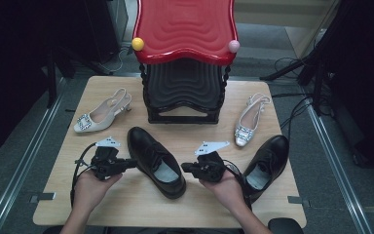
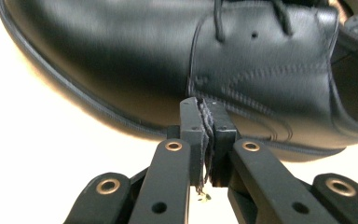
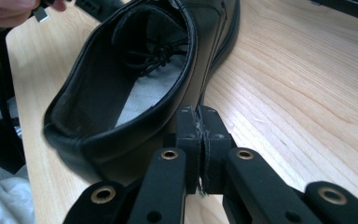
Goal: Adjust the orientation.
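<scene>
With both grippers, left (image 1: 126, 164) and right (image 1: 188, 168), closed empty against the shoe (image 1: 157, 161), I'd push evenly from both sides, keeping it flat on the worktop (image 1: 126, 204).

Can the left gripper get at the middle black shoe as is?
Probably yes: the left gripper, shut, sits right beside the black shoe with nothing between them.

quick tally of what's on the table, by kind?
Black lace-up shoes: 2
Cream and silver slingback heels with buckles: 2
Red-and-black tiered rack: 1
Total: 5, all on the wooden table.
</scene>
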